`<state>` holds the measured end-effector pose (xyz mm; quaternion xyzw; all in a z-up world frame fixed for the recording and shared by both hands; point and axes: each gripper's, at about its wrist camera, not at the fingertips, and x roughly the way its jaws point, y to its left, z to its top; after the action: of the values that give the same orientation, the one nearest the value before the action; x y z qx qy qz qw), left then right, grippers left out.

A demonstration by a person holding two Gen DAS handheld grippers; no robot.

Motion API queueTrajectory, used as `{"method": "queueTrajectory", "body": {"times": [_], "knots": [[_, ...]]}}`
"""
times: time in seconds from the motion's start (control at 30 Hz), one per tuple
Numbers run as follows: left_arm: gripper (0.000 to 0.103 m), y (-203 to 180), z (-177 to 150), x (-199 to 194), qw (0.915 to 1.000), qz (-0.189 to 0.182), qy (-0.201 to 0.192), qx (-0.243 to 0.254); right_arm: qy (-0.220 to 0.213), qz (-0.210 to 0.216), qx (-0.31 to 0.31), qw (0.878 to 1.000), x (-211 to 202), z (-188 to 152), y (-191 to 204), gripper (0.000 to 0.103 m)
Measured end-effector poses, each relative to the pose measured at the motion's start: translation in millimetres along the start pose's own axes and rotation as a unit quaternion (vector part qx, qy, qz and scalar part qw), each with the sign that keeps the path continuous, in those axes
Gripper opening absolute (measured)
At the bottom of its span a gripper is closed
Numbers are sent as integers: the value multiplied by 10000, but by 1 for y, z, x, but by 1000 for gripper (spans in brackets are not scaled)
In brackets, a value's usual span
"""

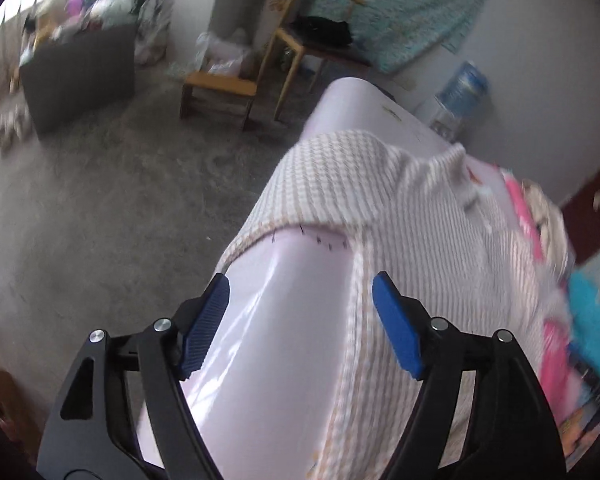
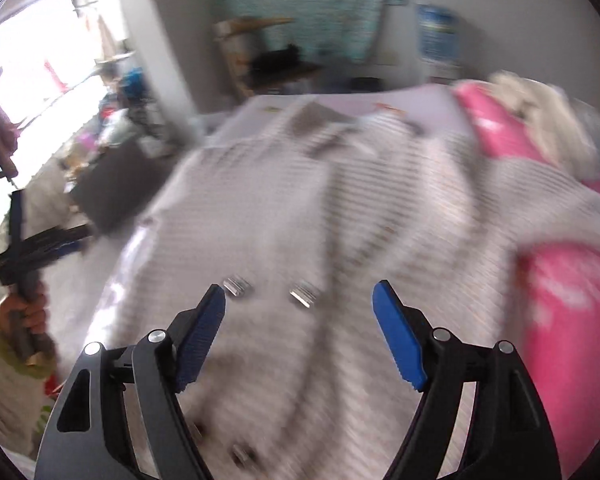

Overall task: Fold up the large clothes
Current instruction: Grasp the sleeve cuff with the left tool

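A large white garment with thin beige stripes (image 1: 420, 216) lies spread over a glossy pale lilac table (image 1: 284, 320). My left gripper (image 1: 300, 284) hangs open above the garment's left edge, with bare tabletop and a strip of cloth under the gap and nothing between its blue pads. In the right wrist view, which is blurred, the same garment (image 2: 340, 200) fills the middle, and silver clasps (image 2: 304, 294) show on it. My right gripper (image 2: 299, 288) is open just above the cloth and holds nothing. At the far left a person's hand (image 2: 24, 312) grips the other tool's handle.
Pink cloth (image 2: 572, 320) and a fluffy pale pile (image 2: 540, 112) lie along the table's right side. Beyond the far edge stand wooden chairs (image 1: 220, 88), a dark grey box (image 1: 80, 80) and a water bottle (image 1: 464, 88). Grey floor (image 1: 120, 220) lies left of the table.
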<state>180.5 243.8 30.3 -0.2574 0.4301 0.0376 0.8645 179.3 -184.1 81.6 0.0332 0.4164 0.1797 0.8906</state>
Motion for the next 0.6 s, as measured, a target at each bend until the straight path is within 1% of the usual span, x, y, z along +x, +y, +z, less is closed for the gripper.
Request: {"method": "queueTrajectory", "body": {"times": [0.03,0.07,0.1,0.13,0.17,0.23,0.3,0.37,0.4,0.47,0.53,0.57,0.6], "knots": [[70,12,12,15,9990,-138,158,-389,24,73,-109,9999,13,9,9,75],[70,27,20,29,9956,-321,328,-823,71,192,-296,9994,34,20,23,75],[71,43,23,38,9910,-497,458,-1153,129,240,-392,9989,46,26,32,75],[71,59,28,53,9832,-687,633,-1566,218,301,-530,9979,62,32,43,75],[72,70,26,63,9769,-797,732,-1843,293,364,-683,9966,79,39,55,75],[74,102,27,93,9529,-1121,1020,-2627,445,316,-898,9945,103,43,71,75],[76,129,21,119,9273,-1312,1235,-3280,637,323,-1079,9916,128,51,88,75],[80,148,13,144,9050,-1510,1441,-3707,774,324,-1156,9897,144,53,97,75],[81,152,8,154,8968,-1565,1532,-3844,803,319,-1179,9893,149,52,99,75],[82,163,-1,174,8752,-1749,1772,-4147,853,283,-1224,9884,157,51,102,75],[83,174,-16,198,8405,-2083,1984,-4592,925,213,-1239,9877,166,53,107,74],[83,177,-23,211,8265,-2166,2097,-4755,971,182,-1224,9875,171,53,109,75],[83,181,-26,221,8162,-2215,2198,-4863,1006,156,-1200,9875,174,53,108,75]]}}
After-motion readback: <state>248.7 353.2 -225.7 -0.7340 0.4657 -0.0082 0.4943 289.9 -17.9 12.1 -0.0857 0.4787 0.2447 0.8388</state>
